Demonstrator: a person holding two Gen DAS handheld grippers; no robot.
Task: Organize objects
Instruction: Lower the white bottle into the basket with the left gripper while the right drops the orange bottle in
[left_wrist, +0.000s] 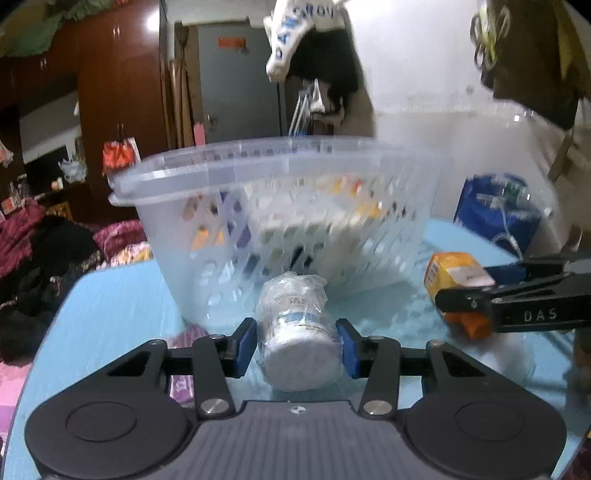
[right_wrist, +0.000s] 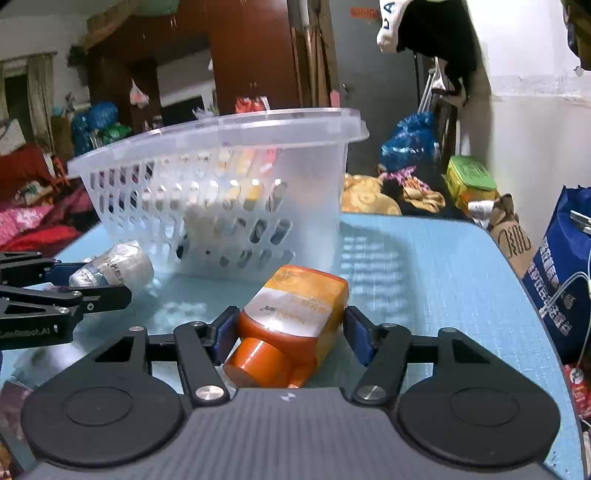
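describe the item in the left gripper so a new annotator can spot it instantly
Start at the clear slotted basket on the blue table. Just in front of it, the left gripper brackets a white bottle lying on its side. Unlike the orange bottle in the right gripper, it is wrapped in crinkly clear plastic.

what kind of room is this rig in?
Likely a lived-in bedroom or home storage room: wooden wardrobe, clothes hanging on the wall, heaped bedding, a blue table with a basket.

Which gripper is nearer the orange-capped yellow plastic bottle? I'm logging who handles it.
Right. The right gripper has the orange-capped yellow plastic bottle between its fingers; the left gripper sits off to the bottle's left, around a plastic-wrapped white jar.
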